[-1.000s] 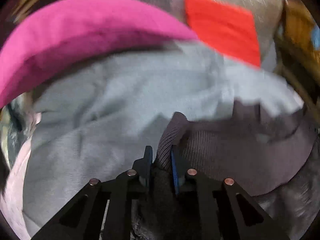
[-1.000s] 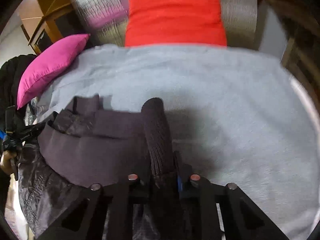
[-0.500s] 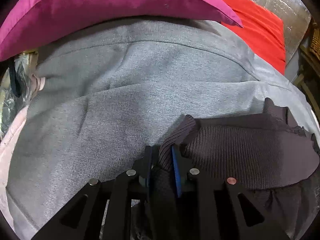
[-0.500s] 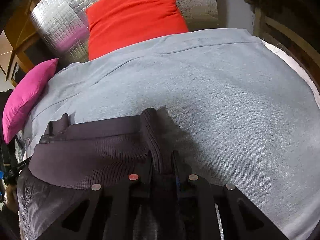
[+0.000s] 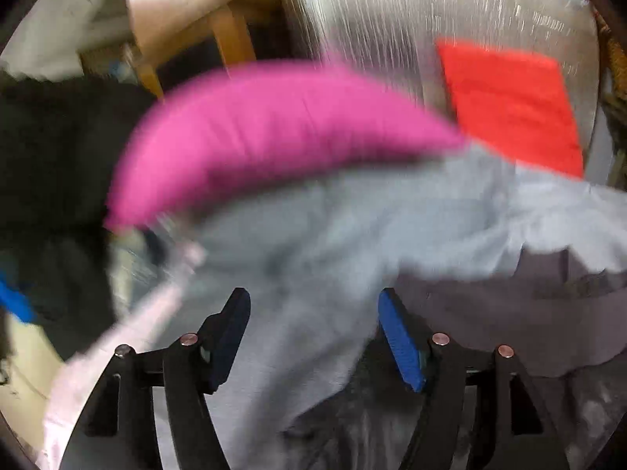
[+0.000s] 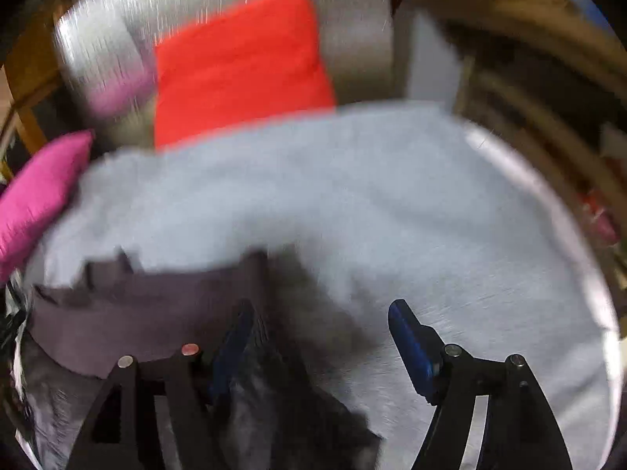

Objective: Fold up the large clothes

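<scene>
A dark puffer jacket with a ribbed hem lies on a grey sheet. My left gripper hangs over the jacket's left edge with its jaws opening. Its blue pads press on nothing, and only loose dark cloth lies low beside the right one. In the right wrist view the jacket spreads to the left. My right gripper is opening too. The jacket's right edge lies loose by its left pad, not gripped. Both views are blurred.
A pink pillow and a red pillow lean at the head of the bed against silver foil padding. Dark clothes pile at the left. Wooden furniture stands beyond the sheet's right edge.
Both grippers were shut on the jacket's ribbed hem corners and have let go, their jaws now wide apart. Both have pulled back and tilted up, showing more of the pillows.
</scene>
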